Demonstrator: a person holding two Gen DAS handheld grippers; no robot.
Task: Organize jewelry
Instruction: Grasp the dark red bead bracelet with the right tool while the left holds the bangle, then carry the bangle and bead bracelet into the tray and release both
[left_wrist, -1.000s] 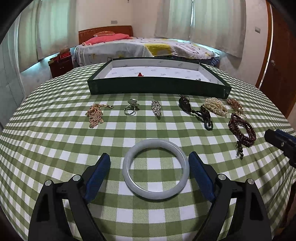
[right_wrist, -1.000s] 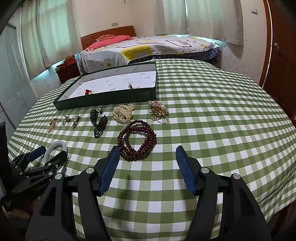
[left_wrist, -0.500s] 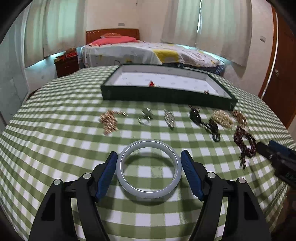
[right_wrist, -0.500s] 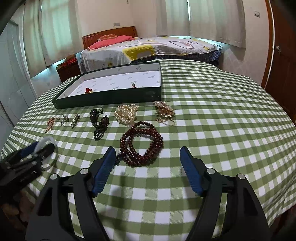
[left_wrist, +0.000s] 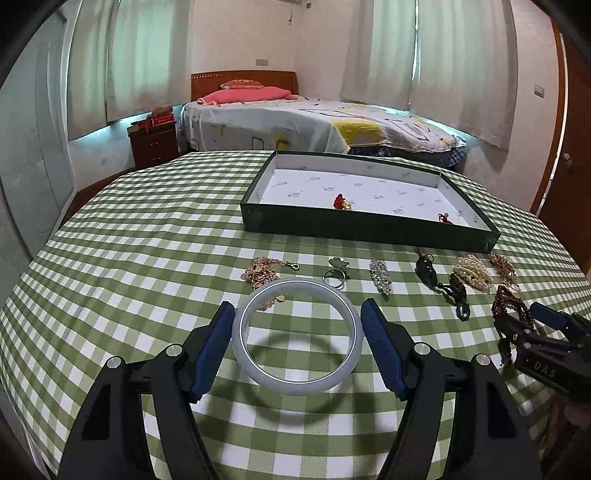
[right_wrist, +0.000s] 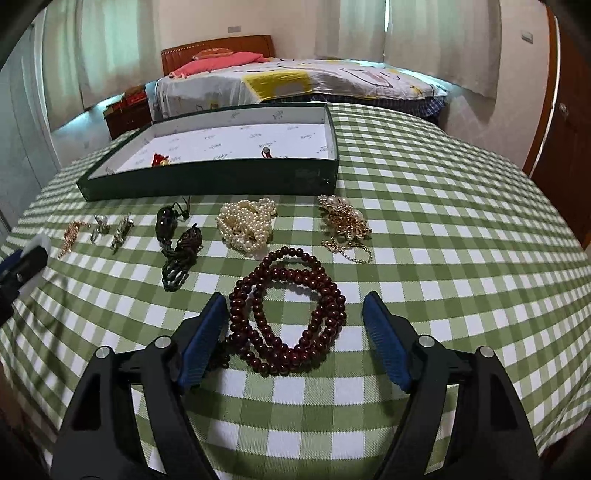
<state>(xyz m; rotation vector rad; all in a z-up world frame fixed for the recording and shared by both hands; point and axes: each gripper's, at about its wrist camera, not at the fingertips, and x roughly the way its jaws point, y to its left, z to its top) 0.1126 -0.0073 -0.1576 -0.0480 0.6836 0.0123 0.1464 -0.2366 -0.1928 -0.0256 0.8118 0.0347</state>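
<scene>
My left gripper (left_wrist: 297, 314) is shut on a pale jade bangle (left_wrist: 299, 387) and holds it flat a little above the checked cloth, its shadow underneath. A dark green tray (left_wrist: 354, 225) with a white lining stands at the back, with two small red pieces (left_wrist: 341, 202) inside. My right gripper (right_wrist: 295, 299) hangs low over a dark red bead bracelet (right_wrist: 328, 314) lying on the cloth. Its jaws are opening; the beads lie between the fingers, close to the left pad and well apart from the right one.
In a row before the tray lie a gold chain (left_wrist: 264, 273), a ring (left_wrist: 334, 277), a silver brooch (left_wrist: 380, 277), a dark corded pendant (right_wrist: 181, 251), pearls (right_wrist: 245, 225) and a gold cluster (right_wrist: 345, 221). The round table's edge curves close on both sides.
The left gripper closed onto the bangle and lifted it off the cloth. The right gripper moved forward and down until its widening fingers straddle the red beads.
</scene>
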